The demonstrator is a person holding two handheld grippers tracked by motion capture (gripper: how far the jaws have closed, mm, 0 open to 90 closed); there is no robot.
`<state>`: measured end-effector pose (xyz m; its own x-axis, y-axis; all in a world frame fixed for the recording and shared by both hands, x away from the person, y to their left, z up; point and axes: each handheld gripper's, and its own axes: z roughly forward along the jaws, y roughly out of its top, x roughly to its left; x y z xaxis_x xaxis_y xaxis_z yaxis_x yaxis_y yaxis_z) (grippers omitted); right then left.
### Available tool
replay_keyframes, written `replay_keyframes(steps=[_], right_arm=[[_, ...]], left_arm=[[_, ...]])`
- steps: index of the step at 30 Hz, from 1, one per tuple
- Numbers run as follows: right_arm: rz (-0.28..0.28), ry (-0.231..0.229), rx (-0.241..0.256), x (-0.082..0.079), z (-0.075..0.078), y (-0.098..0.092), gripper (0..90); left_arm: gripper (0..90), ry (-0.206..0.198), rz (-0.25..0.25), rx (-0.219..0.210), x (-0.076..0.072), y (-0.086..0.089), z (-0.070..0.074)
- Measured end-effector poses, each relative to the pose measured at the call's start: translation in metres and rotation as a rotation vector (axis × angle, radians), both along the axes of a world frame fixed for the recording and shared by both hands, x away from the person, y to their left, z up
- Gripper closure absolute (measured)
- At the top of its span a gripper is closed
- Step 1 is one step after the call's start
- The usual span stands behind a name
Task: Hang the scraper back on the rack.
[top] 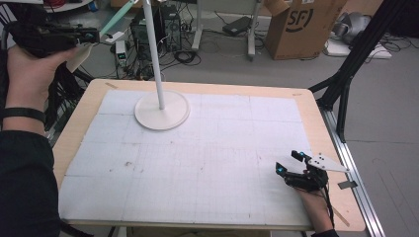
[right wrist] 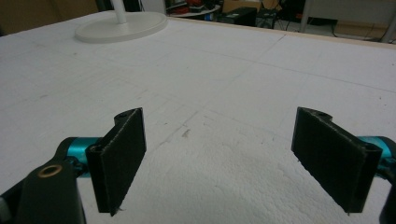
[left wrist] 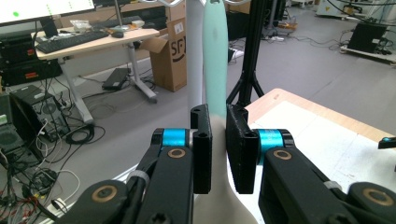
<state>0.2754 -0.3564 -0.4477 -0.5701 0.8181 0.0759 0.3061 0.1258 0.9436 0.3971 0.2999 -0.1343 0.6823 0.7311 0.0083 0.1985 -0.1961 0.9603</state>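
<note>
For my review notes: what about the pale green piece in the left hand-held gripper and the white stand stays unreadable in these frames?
- Pale green piece: its top is cut off by the upper edge of the left gripper view; in the high view it is too small to identify.
- Its lower end: covered by the left hand-held gripper, whose jaws are closed on it.
- White stand: the pole runs out of the top of the high view, so what it carries is unknown.

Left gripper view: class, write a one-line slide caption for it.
The left gripper pinches a long pale-green strip between its black jaws, held up beside a white pole, off the table edge.
</note>
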Motion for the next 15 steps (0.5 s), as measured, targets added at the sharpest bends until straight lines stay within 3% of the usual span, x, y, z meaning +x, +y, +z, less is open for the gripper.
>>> replay_keyframes(steps=[15], right_arm=[[0.0, 0.0, 0.0, 0.0, 0.0, 0.0, 16.9]], left_arm=[[80.1, 0.004, 0.001, 0.024, 0.0027, -0.0048, -0.0033]])
